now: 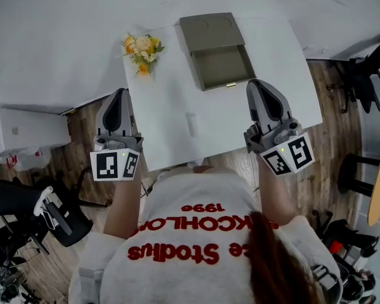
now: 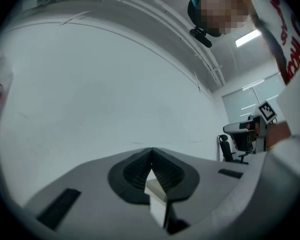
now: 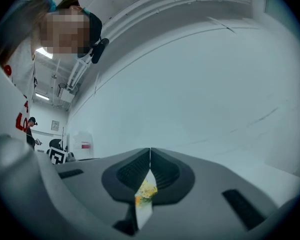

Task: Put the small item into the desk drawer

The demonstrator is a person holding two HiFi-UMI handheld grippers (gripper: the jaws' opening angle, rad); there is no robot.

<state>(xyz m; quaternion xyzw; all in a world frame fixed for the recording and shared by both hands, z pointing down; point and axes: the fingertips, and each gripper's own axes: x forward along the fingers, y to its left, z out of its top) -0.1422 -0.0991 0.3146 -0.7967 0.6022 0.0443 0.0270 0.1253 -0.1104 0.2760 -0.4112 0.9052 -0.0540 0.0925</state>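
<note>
An olive-grey drawer box [image 1: 208,30] sits at the far side of the white worktop [image 1: 164,106], and its drawer [image 1: 225,66] is pulled out toward the person. The small white item [image 1: 191,124] lies flat on the worktop on the near side of the drawer box, a little left of the open drawer and apart from it, with nothing touching it. A bunch of flowers [image 1: 142,51] lies just left of the drawer box. The left gripper [image 1: 120,94] hovers off the worktop's edge, nearer the person than the drawer box and well to its left; its jaws are pressed together and hold nothing. The right gripper [image 1: 257,83] hangs just near-right of the open drawer (above the worktop, not on it), jaws likewise closed on nothing.
</note>
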